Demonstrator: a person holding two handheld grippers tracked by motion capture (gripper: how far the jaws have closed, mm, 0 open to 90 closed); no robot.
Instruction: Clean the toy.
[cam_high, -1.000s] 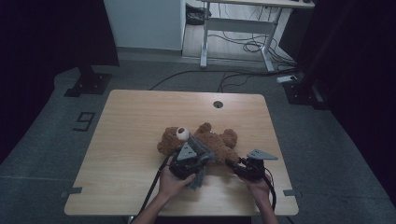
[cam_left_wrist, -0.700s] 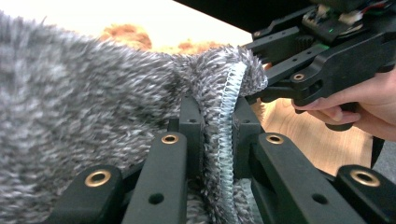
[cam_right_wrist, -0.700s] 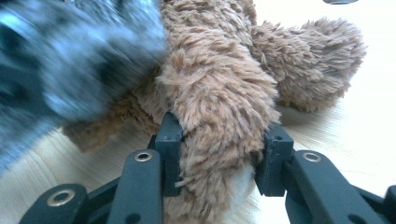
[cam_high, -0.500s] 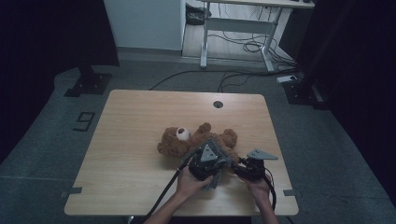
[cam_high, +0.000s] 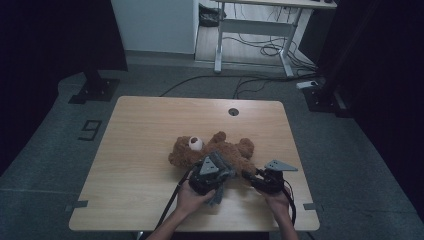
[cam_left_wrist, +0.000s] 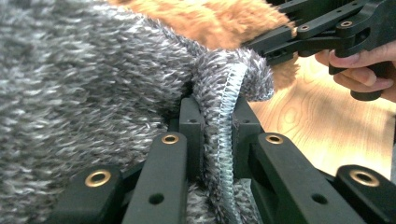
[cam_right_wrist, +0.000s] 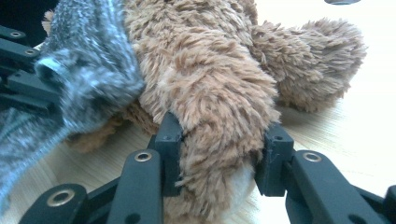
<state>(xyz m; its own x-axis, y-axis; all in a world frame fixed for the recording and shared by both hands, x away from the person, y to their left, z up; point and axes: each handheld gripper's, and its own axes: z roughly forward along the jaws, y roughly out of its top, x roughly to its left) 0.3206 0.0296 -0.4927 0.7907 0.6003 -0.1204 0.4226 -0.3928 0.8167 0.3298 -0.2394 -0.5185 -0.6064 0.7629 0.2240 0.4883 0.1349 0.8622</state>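
On the light wooden desk lay a fluffy brown teddy bear on its back, near the front edge. The left tool was clenched on the stitched hem of a grey knitted garment draped over the bear. Just beside it, the right tool grasped one plush leg.

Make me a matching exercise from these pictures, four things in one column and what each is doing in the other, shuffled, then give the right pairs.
Things:
1. left gripper
2. right gripper
3. teddy bear
4. round hole

States:
A. lying on the wooden table
B. shut on the bear's leg
C. near the table's far edge
D. shut on the hem of the grey knitted garment

Pairs: 1-D, 2-B, 3-A, 4-C
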